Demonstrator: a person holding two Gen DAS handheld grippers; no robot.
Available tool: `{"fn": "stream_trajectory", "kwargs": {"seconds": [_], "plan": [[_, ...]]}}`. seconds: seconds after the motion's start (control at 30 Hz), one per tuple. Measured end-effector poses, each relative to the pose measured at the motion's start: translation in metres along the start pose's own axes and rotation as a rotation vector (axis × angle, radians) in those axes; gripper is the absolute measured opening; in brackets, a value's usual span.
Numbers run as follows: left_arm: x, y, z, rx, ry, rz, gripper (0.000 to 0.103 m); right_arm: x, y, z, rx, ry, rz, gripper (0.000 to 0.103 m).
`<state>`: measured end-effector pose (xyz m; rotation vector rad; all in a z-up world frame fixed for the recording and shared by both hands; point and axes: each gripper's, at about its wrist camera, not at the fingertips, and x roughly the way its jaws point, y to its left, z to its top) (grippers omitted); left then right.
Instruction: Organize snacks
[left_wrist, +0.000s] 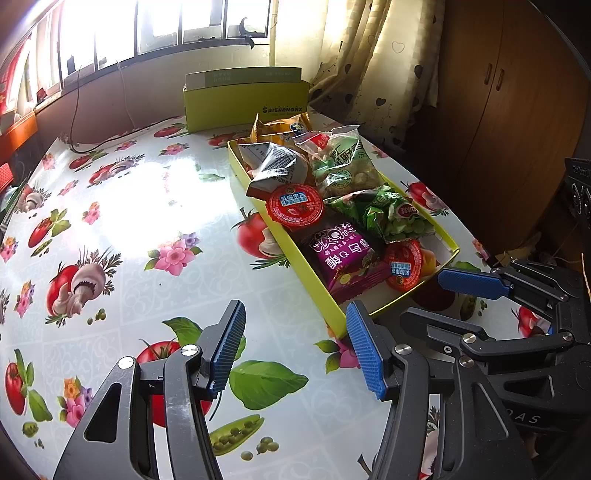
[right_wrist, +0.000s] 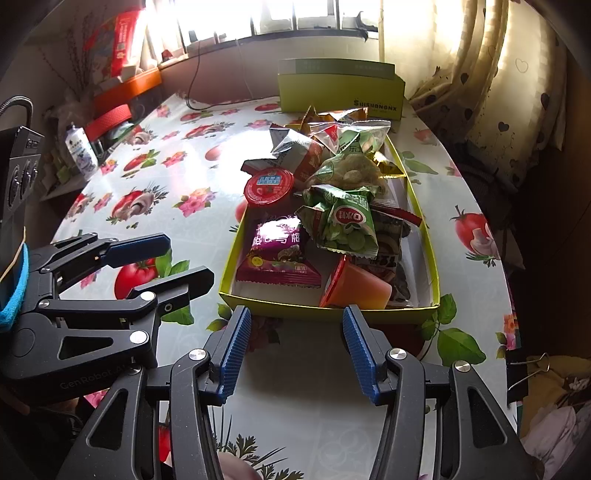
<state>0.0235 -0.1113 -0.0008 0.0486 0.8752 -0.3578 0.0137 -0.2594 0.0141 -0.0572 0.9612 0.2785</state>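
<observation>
1. The left gripper (left_wrist: 295, 347) has its jaws spread wide with nothing between them; only the tablecloth (left_wrist: 147, 229) shows in the gap. Its right pad sits just beside the near corner of the tray (left_wrist: 317, 291), and whether it touches cannot be told.
2. The right gripper (right_wrist: 295, 347) is spread just as wide and holds nothing. Its fingertips stand just short of the tray's near wall (right_wrist: 332, 308), apart from it.
3. The snacks lie heaped in the tray, a shallow yellow-green box on the table's right side.
4. At the near end are a purple packet (right_wrist: 277, 258) and an orange jelly cup (right_wrist: 360, 286) tipped on its side.
5. Behind them, a green pea packet (right_wrist: 343, 225) leans over other wrappers, and a red-lidded cup (right_wrist: 268, 189) rests at the tray's left edge.
6. Farther back sit a clear bag (right_wrist: 351, 170), a silver-red packet (right_wrist: 295, 151) and orange wrappers (left_wrist: 280, 129).
7. A taller green box (right_wrist: 340, 92) stands just beyond the tray's far end.
</observation>
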Motion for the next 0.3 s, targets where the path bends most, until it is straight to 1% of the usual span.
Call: {"fn": "stream_trajectory", "kwargs": {"seconds": [0.3], "plan": [[-0.0018, 0.0008, 0.0005, 0.001, -0.021, -0.018, 0.058, -0.0012, 0.0004, 0.0016, -0.003, -0.002, 0.005, 0.052]]}}
